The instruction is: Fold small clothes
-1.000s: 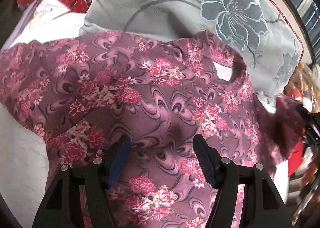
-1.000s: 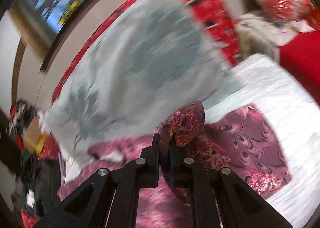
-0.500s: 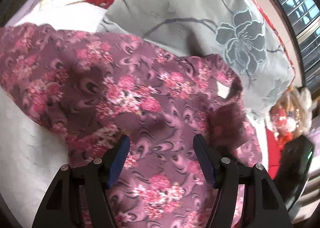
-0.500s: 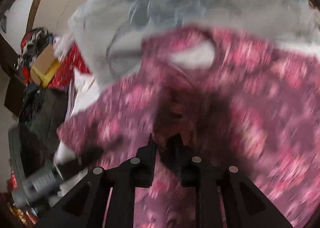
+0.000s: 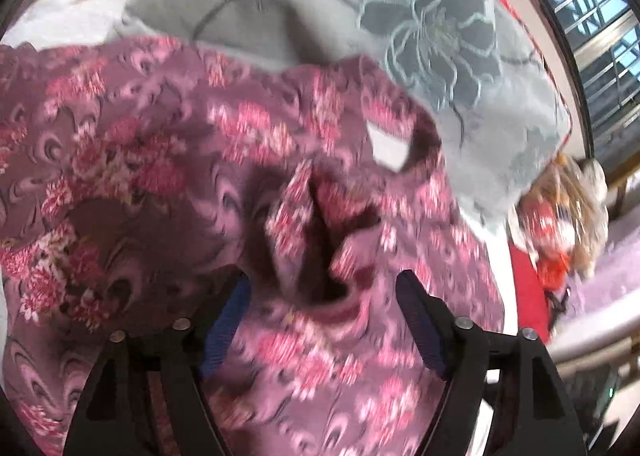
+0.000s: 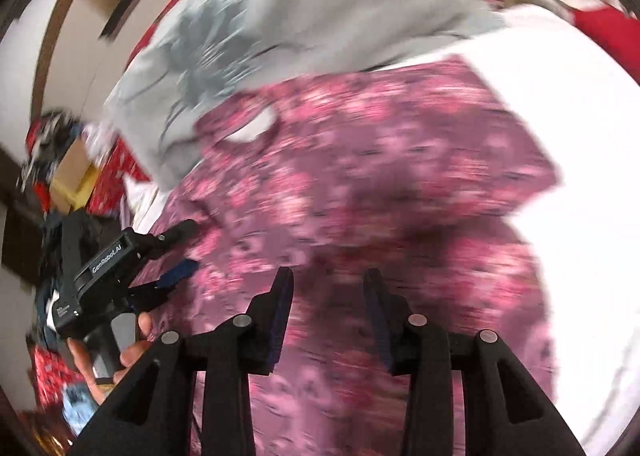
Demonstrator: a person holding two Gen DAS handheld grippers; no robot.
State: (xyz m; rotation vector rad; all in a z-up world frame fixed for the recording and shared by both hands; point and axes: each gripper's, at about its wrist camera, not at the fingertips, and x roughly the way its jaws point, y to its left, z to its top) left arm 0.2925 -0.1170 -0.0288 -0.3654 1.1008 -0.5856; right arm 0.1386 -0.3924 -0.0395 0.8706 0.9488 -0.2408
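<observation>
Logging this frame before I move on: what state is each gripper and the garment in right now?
Left gripper: open, jaws apart over the cloth, holding nothing.
Right gripper: open, jaws apart, holding nothing.
Floral garment: spread on the white bed cover, a sleeve flopped onto its middle, rumpled.
Grey flowered pillow: lying behind the garment's neckline.

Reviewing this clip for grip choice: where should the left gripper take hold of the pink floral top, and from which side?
Probably the raised ridge of cloth standing up in the middle of the pink floral top. The left gripper is open just short of it, so coming straight forward would put one finger on each side. The flat cloth around it offers no edge to pinch.
</observation>
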